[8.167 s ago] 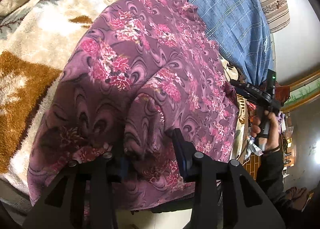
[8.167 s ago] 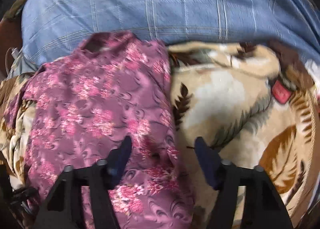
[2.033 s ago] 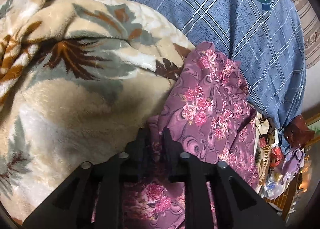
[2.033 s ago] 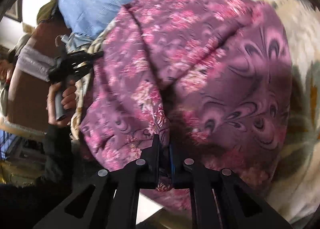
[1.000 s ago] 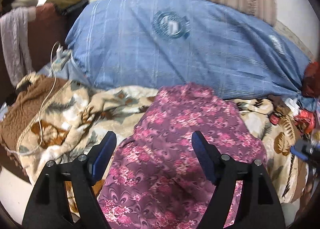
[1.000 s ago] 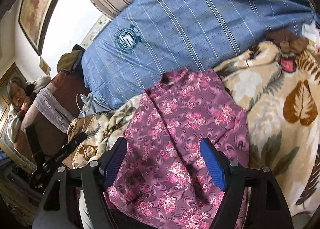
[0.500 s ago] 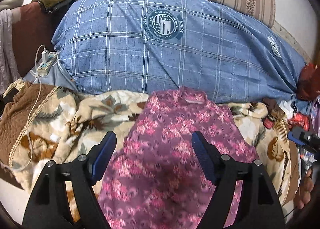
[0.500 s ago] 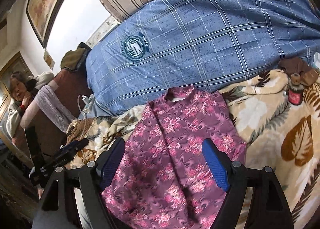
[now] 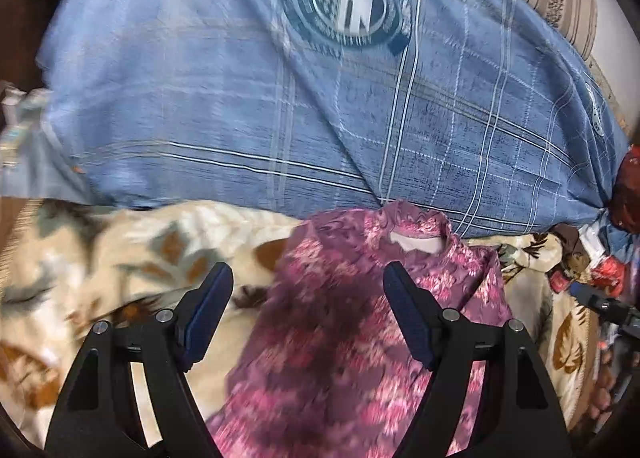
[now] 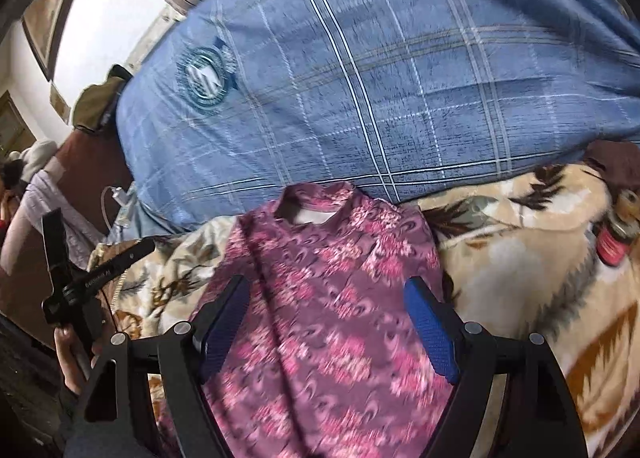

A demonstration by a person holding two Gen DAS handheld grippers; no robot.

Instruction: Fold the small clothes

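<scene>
Left wrist view: my left gripper (image 9: 306, 290) hangs released over the purple floral top (image 9: 360, 338), lying on the blanket (image 9: 120, 254). My right gripper (image 10: 326, 304) is spread too, top (image 10: 328, 298) below it.

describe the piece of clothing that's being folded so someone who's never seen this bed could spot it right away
Find the big blue plaid pillow. Just below it, on the cream leaf-print blanket, lies the purple floral top, neckline toward the pillow. It is the only pink-flowered fabric there.
</scene>
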